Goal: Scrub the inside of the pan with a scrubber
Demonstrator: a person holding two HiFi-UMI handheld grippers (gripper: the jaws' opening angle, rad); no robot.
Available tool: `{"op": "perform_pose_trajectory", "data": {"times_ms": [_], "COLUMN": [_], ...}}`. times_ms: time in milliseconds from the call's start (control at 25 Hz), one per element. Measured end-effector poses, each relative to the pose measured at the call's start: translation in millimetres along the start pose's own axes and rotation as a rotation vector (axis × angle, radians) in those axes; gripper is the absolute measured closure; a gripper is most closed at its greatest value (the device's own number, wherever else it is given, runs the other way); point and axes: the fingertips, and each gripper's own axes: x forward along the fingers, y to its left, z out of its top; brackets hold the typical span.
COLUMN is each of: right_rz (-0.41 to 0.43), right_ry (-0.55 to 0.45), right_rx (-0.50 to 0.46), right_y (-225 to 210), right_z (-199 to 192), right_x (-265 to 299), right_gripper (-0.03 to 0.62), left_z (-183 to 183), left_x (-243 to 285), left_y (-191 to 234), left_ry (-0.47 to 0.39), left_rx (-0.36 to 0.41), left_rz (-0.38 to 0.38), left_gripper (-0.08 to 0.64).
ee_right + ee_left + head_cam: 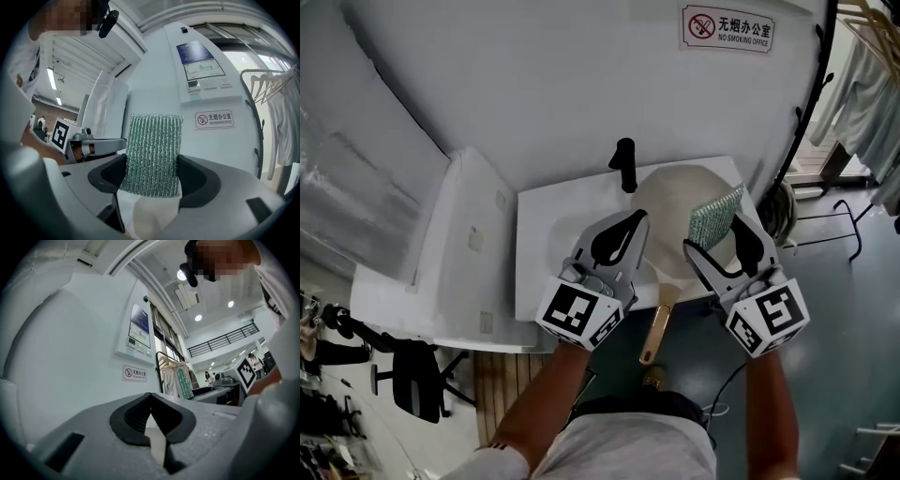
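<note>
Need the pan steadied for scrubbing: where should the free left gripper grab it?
Probably the handle: long and narrow, it juts past the table's near edge toward the person. The left gripper, shut and empty, would need to open, then come from the near side with fingers across the handle.

Office, with wall no-smoking sign point(728, 29)

The left gripper point(636, 220) and right gripper point(712, 231) have light grey bodies with black jaw lining, each carrying a white cube point(581, 314) with black square markers. The person wears grey clothing point(628, 452).
</note>
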Motion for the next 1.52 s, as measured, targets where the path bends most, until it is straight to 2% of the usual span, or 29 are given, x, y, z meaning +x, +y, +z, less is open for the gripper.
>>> {"op": "perform_pose_trajectory", "data": {"times_ms": [240, 640, 1040, 1280, 1520], "right_rz": [0.043, 0.033, -0.007, 0.008, 0.025], "right_ry": [0.002, 0.058, 0.209, 0.313, 0.413], "right_rx": [-0.006, 0.013, 0.038, 0.037, 0.031], "right_y": [-20, -37, -54, -56, -59], "right_z": [-1, -25, -68, -101, -130], "right_x": [19, 49, 83, 105, 125], "right_gripper": [0.249, 0.249, 0.249, 0.247, 0.247], "left_z": [-10, -35, -79, -112, -147], "left_x": [22, 40, 47, 44, 46], "left_y": [9, 30, 64, 85, 94], "left_ry": [0.021, 0.081, 0.191, 0.279, 0.381], "left_rx": [0.020, 0.023, 0.000, -0.039, -0.087], "left_rz": [0.036, 0.050, 0.114, 0.172, 0.187], "left_gripper": [0.545, 0.545, 0.543, 0.543, 0.541]}}
